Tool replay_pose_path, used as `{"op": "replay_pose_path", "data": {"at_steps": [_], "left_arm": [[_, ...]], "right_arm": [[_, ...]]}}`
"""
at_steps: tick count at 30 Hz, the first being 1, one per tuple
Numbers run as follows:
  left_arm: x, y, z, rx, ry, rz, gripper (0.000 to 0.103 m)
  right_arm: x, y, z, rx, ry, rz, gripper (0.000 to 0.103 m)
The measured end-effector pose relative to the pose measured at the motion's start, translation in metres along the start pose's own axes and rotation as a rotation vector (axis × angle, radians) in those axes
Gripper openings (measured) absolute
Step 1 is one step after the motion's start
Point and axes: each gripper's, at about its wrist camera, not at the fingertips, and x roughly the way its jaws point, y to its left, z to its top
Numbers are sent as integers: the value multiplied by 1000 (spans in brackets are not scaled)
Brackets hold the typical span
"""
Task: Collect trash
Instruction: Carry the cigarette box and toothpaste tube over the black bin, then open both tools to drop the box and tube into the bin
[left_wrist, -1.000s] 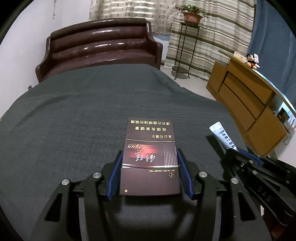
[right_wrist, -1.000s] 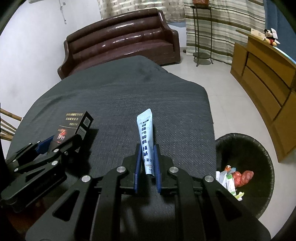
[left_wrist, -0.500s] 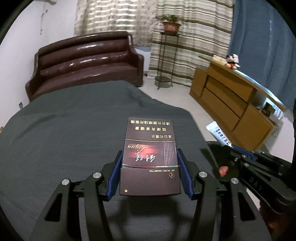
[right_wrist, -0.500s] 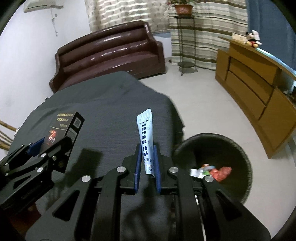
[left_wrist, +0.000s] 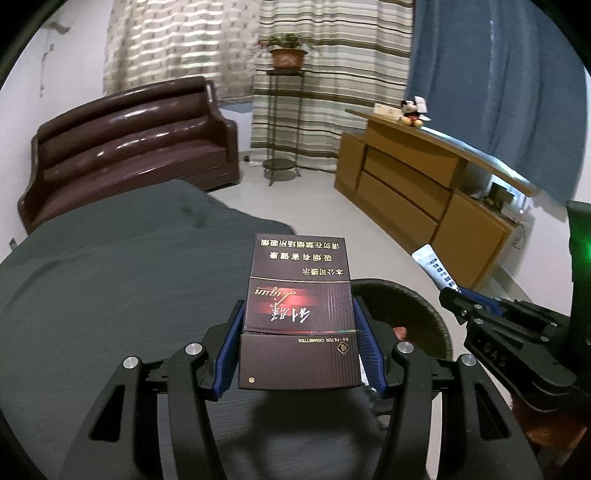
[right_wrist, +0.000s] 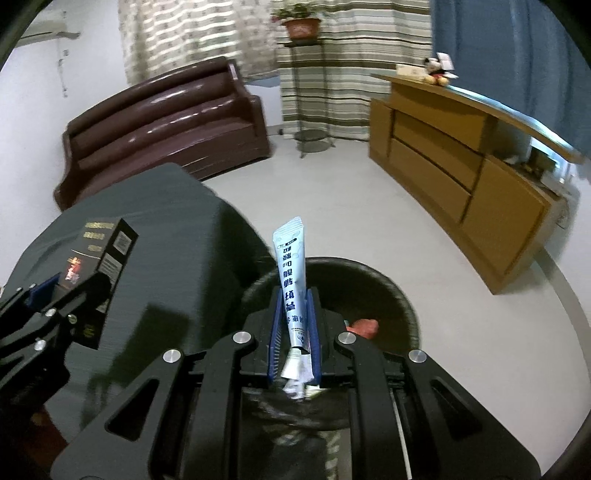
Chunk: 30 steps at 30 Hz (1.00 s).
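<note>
Left wrist view: your left gripper (left_wrist: 299, 347) clamped a dark cigarette pack (left_wrist: 300, 310) between its blue pads (left_wrist: 229, 350), the pack lying flat and projecting forward over the edge of the grey-covered table (left_wrist: 110, 280). The rim of the black trash bin (left_wrist: 424, 306) showed just behind and right of the pack. Your right gripper (left_wrist: 452, 295) entered from the right, carrying a white tube (left_wrist: 436, 267).

Right wrist view: your right gripper (right_wrist: 293, 328) was closed narrowly on the white-and-blue tube (right_wrist: 291, 273), which stood upright between the pads directly above the open trash bin (right_wrist: 399, 295). Red trash (right_wrist: 364, 326) lay inside the bin. Your left gripper (right_wrist: 55, 295), with the cigarette pack (right_wrist: 99, 254), was at the left, over the table (right_wrist: 177, 229).
</note>
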Motion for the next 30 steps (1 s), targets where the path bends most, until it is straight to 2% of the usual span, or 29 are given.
{"op": "replay_pose_path", "data": {"at_steps": [6, 22, 24, 25, 26, 30], "left_arm": [[16, -23, -4, 42, 17, -25, 55], [49, -54, -6, 105, 53, -26, 55], [52, -57, -6, 112, 56, -27, 55], [55, -59, -6, 116, 62, -24, 55], [56, -58, -8, 115, 65, -24, 55], [59, -56, -9, 99, 78, -26, 61]], "right_arm": [[4, -23, -6, 21, -1, -50, 13], [18, -44, -6, 60, 4, -65, 14], [21, -48, -5, 76, -2, -67, 17], [23, -50, -6, 84, 1, -68, 26], [25, -52, -6, 93, 4, -70, 30], [28, -55, -7, 101, 10, -75, 31]]}}
